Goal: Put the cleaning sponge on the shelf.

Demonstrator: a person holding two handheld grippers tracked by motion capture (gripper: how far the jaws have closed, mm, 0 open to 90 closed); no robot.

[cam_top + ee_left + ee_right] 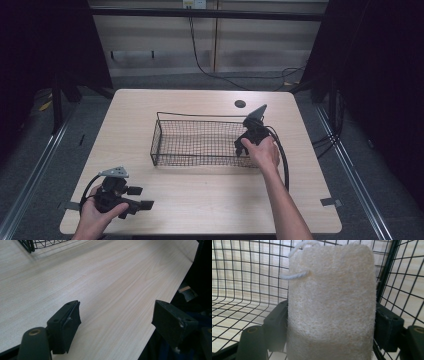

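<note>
A pale, fibrous loofah pad with a white cord loop at its top stands upright between the jaws of my right gripper, which is shut on it. Black mesh of the wire basket surrounds the pad on all sides. From above, the right gripper reaches into the right end of the basket and points down. My left gripper rests near the table's front left corner. Its jaws are open over bare wood, with nothing between them.
The light wooden table has a round cable hole behind the basket. A corner of the basket shows far off in the left gripper view, and the table's edge runs close by the left gripper. Cables trail on the floor behind.
</note>
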